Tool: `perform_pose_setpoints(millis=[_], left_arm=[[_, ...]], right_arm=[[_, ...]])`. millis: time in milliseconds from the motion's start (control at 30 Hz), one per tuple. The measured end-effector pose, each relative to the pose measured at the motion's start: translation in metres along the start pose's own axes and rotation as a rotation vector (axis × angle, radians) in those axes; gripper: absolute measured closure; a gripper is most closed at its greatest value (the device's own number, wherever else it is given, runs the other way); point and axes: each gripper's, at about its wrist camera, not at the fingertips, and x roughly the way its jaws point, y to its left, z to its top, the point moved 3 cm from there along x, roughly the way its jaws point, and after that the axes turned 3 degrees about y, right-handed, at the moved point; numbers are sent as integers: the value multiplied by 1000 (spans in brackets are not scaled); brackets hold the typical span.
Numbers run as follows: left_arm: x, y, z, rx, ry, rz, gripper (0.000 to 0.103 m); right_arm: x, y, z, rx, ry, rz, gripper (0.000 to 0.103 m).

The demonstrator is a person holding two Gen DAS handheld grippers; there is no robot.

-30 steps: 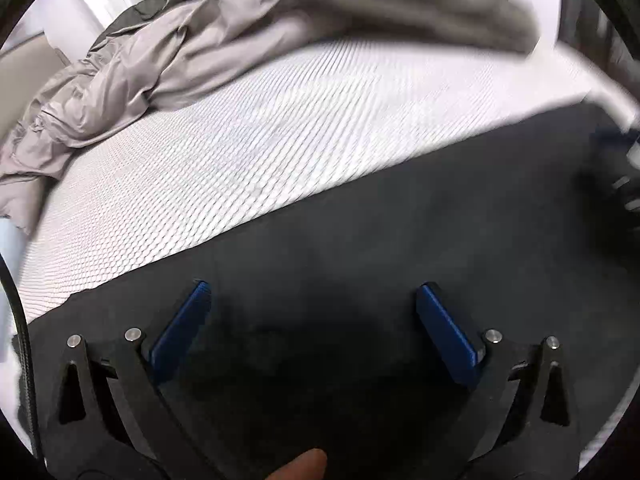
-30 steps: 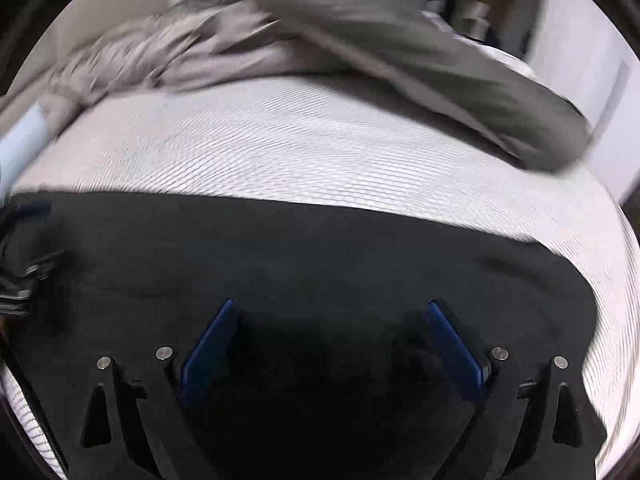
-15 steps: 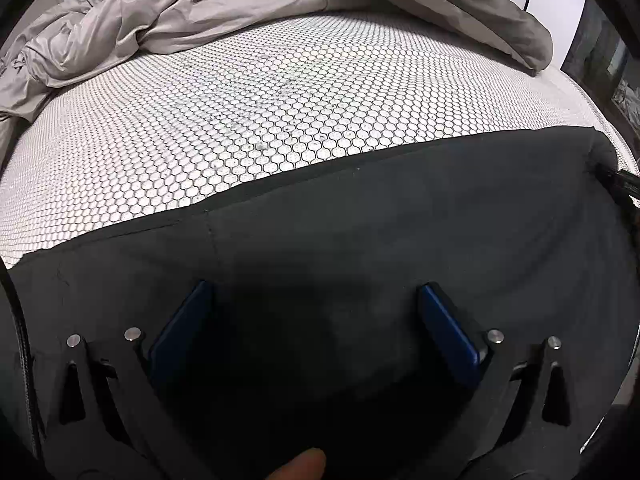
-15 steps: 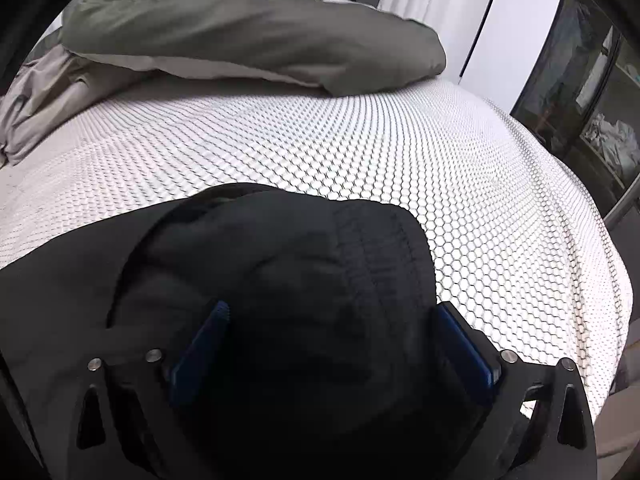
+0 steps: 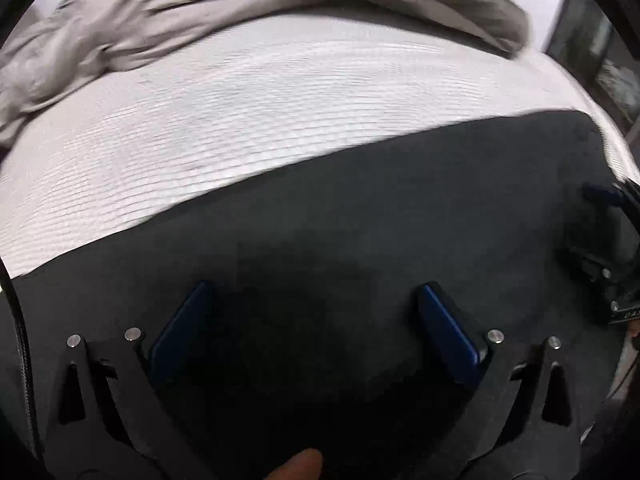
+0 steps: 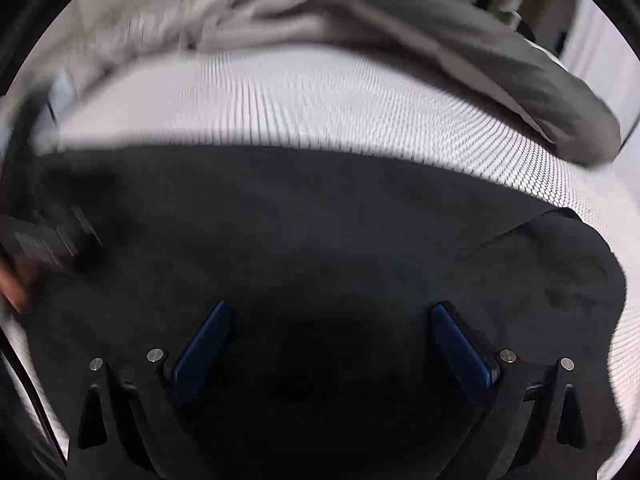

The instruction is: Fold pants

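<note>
Left wrist: black pants flat on the bed

Left gripper (image 5: 312, 300) and right gripper (image 6: 328, 320) both gape wide over the pants (image 5: 360, 216), gripping nothing. White honeycomb mattress (image 5: 240, 112) lies toward 12 o'clock (blurred), grey duvet (image 6: 460, 40) beyond.

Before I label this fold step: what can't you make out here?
- Pants: near part is cut off by the frame edge and hidden by the jaws in both views; fold state unclear.
- Bed texture: motion-blurred in the left view.
- Duvet: blurred, cut off at the top.
- Left gripper in the right view: a smear.
</note>
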Motion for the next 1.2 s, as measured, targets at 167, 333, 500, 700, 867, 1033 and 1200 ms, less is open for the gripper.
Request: perform_pose_setpoints(millis=[167, 333, 500, 700, 867, 1033, 1200], left_arm=[[-16, 99, -23, -164, -18, 97, 0], [-46, 118, -36, -211, -59, 80, 1], [-74, 48, -60, -58, -124, -83, 1], [-49, 40, -81, 35, -11, -34, 1], [-63, 106, -107, -60, -34, 40, 1], [-70, 117, -118, -66, -39, 82, 1], [-78, 69, -97, -87, -55, 5, 1]], right_arm=[[-12, -18, -17, 68, 1, 8, 1], [-20, -21, -12, 93, 3, -1, 1], [-45, 20, -6, 40, -52, 150, 1], [-33, 52, -21, -105, -16, 120, 2], [-52, -23, -61, 14, -4, -81, 1], [-76, -95, -98, 188, -6, -173, 2], [-103, -39, -95, 41, -68, -25, 1]])
